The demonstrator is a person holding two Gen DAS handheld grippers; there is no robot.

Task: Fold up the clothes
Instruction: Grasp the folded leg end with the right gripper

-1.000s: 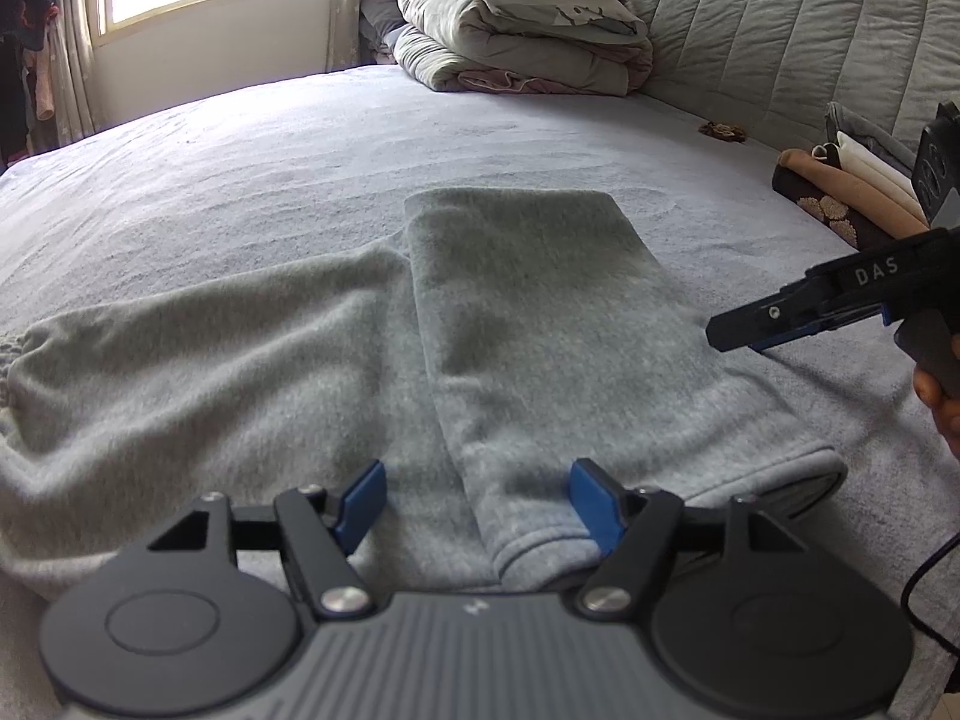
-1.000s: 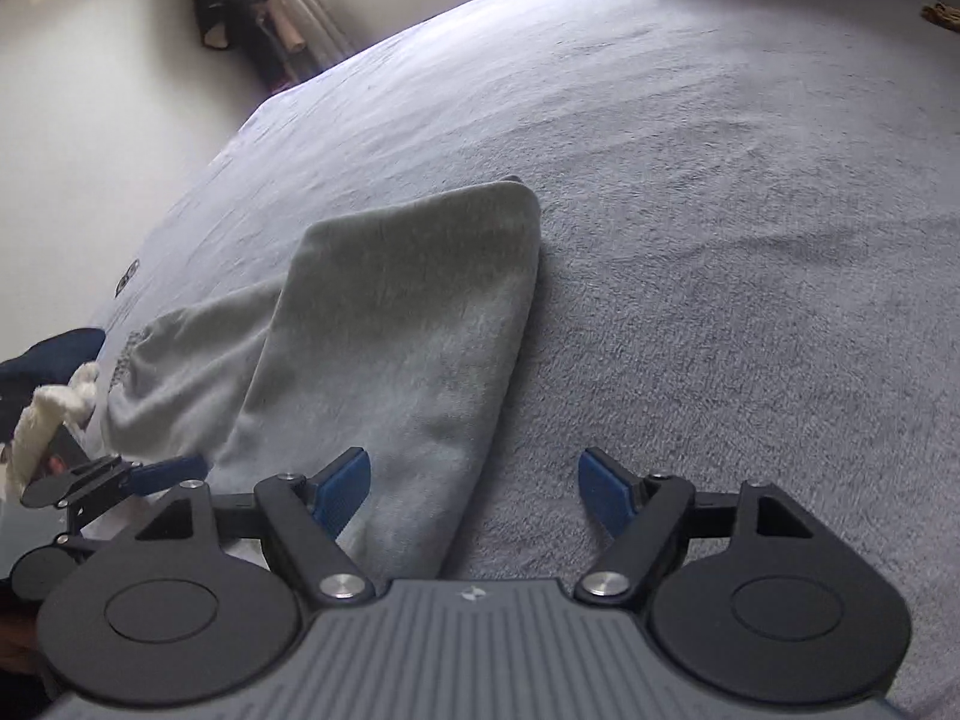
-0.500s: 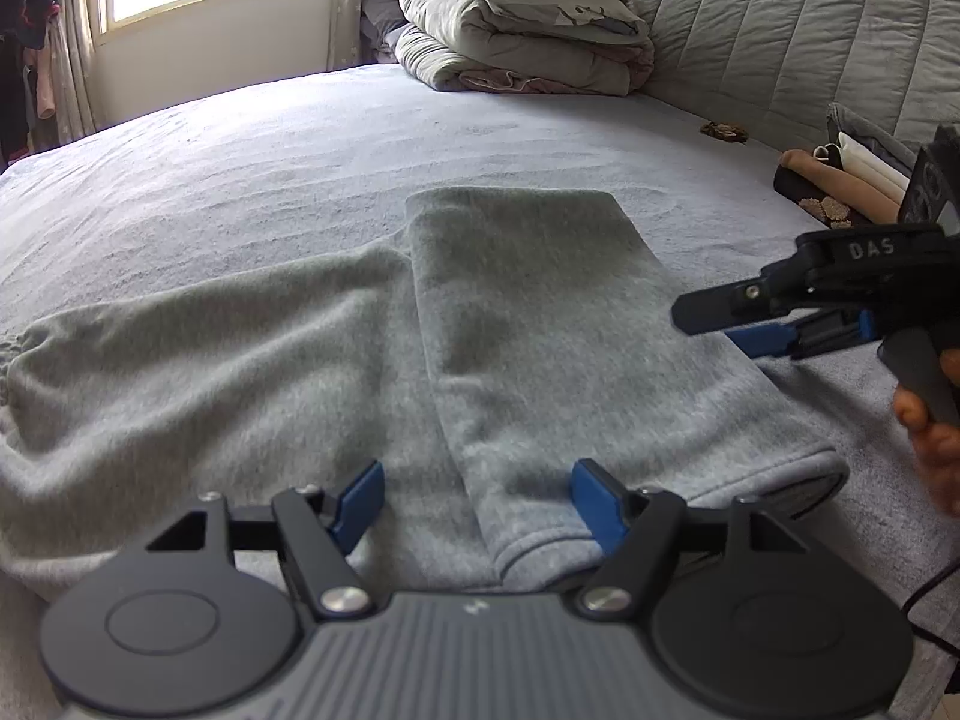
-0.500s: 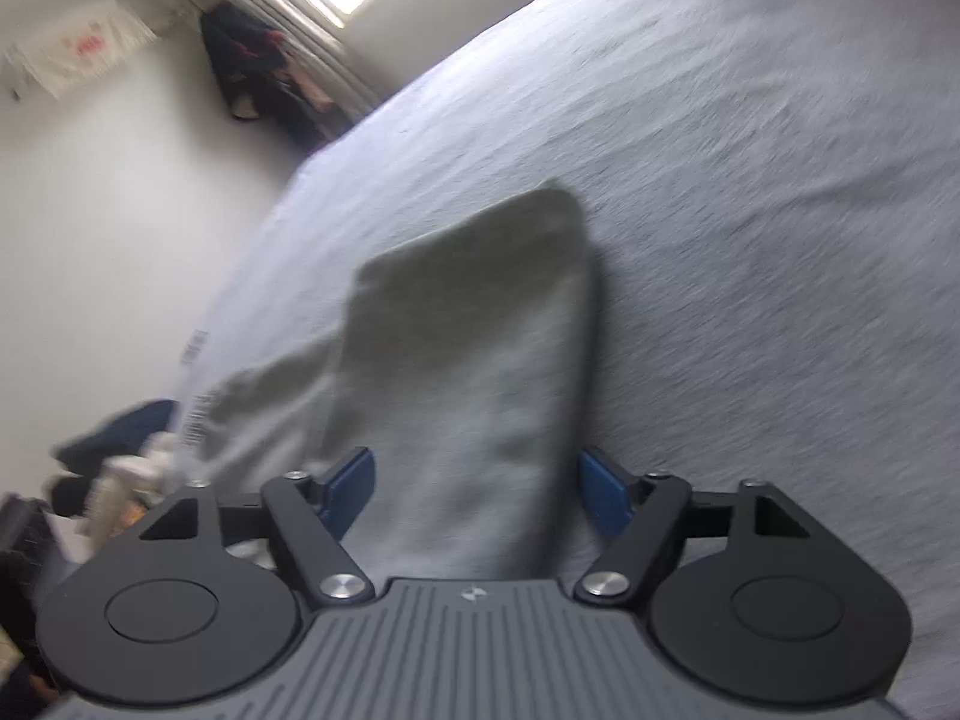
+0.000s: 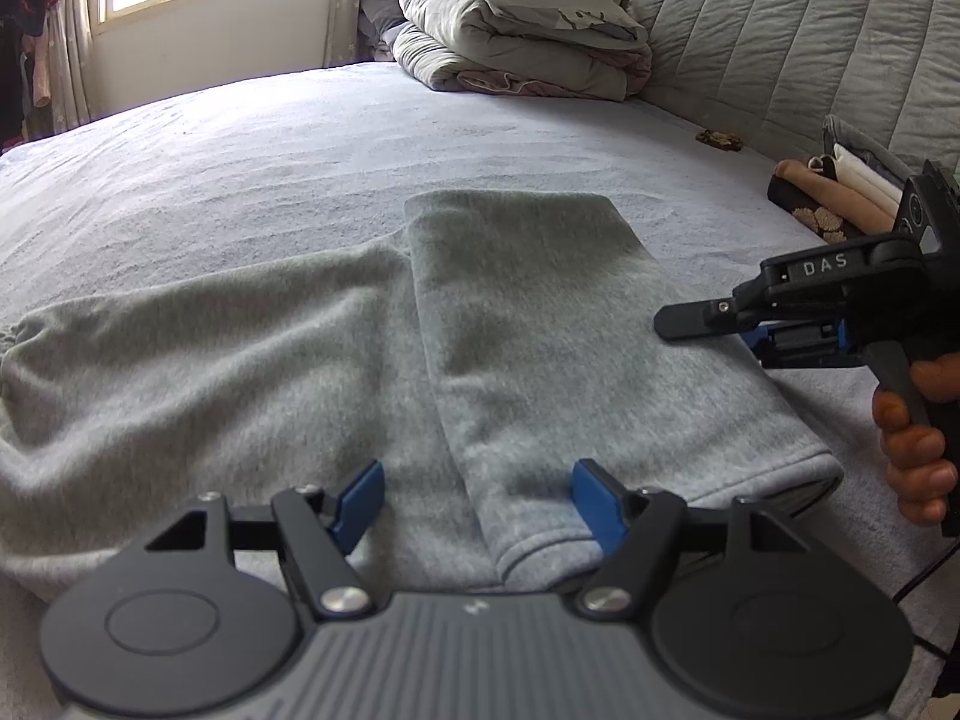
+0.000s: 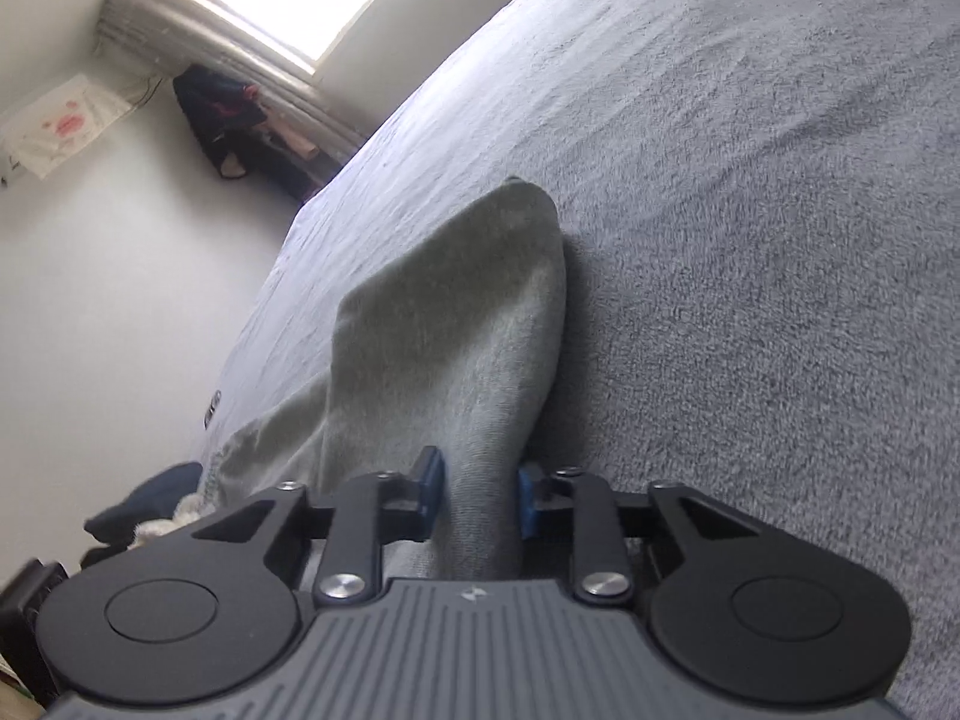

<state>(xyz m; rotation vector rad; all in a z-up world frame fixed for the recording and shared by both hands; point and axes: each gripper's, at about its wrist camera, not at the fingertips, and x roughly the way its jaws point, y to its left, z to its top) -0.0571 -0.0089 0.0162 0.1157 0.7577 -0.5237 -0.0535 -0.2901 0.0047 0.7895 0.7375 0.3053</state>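
Note:
A grey fleece garment (image 5: 540,330) lies spread on the grey bed (image 5: 240,150), with its right part folded over into a long panel. My left gripper (image 5: 477,495) hovers open just above the near hem, one blue pad on each side of the panel's left fold line. My right gripper (image 5: 708,330), held by a person's hand (image 5: 912,438), is at the panel's right edge. In the right wrist view the right gripper (image 6: 480,501) is shut on a pinched ridge of the grey garment (image 6: 468,312), and this view is tilted.
Folded duvets and pillows (image 5: 516,42) are stacked at the far end against the quilted headboard (image 5: 780,60). A pile of folded clothes (image 5: 840,198) sits at the right edge, with a small brown item (image 5: 717,138) near it. Dark clothes (image 6: 222,114) hang beside the window.
The right gripper swung in over the garment's right edge, tilted, and its jaws went from wide open to shut on the fabric. The left gripper stayed put and open.

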